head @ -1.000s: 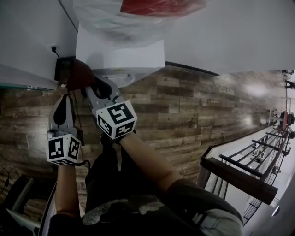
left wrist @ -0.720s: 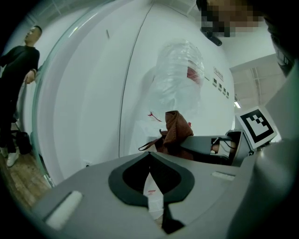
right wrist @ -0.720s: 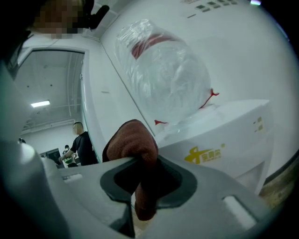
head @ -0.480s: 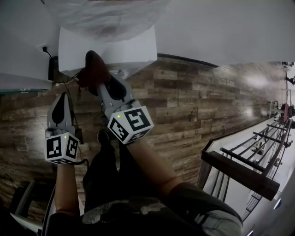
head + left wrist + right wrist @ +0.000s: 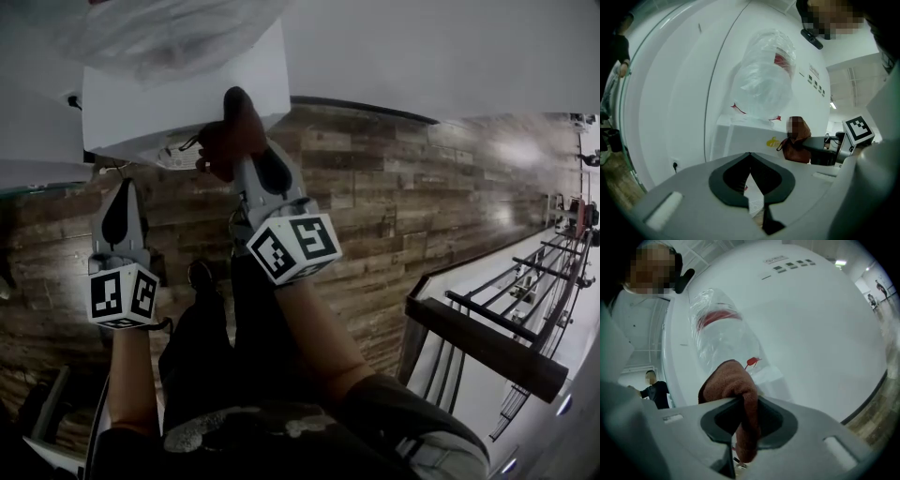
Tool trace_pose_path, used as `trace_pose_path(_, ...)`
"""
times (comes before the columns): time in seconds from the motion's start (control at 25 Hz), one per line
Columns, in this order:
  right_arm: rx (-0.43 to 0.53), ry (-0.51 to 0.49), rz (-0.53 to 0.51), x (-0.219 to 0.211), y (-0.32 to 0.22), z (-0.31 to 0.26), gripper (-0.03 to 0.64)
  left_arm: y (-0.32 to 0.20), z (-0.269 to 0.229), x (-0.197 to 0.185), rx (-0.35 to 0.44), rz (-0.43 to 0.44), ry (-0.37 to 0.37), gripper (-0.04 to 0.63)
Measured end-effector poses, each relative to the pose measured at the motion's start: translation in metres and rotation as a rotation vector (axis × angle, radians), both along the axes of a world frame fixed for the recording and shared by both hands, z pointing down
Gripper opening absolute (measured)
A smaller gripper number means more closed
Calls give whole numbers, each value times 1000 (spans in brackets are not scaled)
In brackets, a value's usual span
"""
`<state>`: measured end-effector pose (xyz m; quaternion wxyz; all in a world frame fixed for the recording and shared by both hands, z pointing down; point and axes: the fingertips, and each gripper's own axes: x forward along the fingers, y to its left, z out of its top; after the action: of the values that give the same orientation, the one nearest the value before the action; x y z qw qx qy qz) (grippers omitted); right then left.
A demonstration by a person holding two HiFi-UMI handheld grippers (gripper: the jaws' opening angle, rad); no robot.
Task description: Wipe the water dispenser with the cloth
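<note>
The white water dispenser [image 5: 169, 103] stands against the wall with a plastic-wrapped bottle [image 5: 159, 33] on top. A reddish-brown cloth [image 5: 228, 131] is pressed on the dispenser's front near its right corner, and my right gripper [image 5: 248, 161] is shut on it. The right gripper view has the cloth [image 5: 736, 394] bunched between the jaws, with the bottle [image 5: 719, 331] behind it. My left gripper [image 5: 120, 187] hangs lower left of the dispenser, shut and holding nothing. From the left gripper view I see the dispenser [image 5: 740, 138], the cloth [image 5: 797, 145] and the bottle [image 5: 764, 84].
Wood-pattern floor [image 5: 422, 206] spreads to the right of the dispenser. A dark railing [image 5: 497, 328] runs at the lower right. A wall socket [image 5: 73, 98] with a cable sits left of the dispenser. A person in dark clothes [image 5: 657, 391] stands far off.
My right gripper has carried the cloth rightward across the dispenser's front, from its left side to near its right corner. The left gripper has stayed low and shut.
</note>
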<state>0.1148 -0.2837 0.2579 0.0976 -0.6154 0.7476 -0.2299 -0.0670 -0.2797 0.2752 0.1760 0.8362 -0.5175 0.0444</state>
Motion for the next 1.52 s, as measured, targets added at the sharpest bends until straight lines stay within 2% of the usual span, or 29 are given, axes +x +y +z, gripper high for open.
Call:
trace_pose_path(0.32,0,20,94,45,6,6,64,-1,-5,38,18,67,18,18)
trace_pose_path(0.6,-20,6,173,67,12,13,64,-2,-11,35,34,75,32,18)
trace_pose_path(0.88,29,43,246,78,39,-20,64,5,-44,65,105,197,60,18)
trace_pose_path(1.08,27,77,194,79,31,-10,64,8,-42,89,119,217,73,18)
trace_pose_path(1.36,47,49,64,75,8,29,64,16,-15,118,149,157,43,18)
trace_pose_path(1.52,39,55,3,72,4,59,64,25,10,121,132,117,37,18)
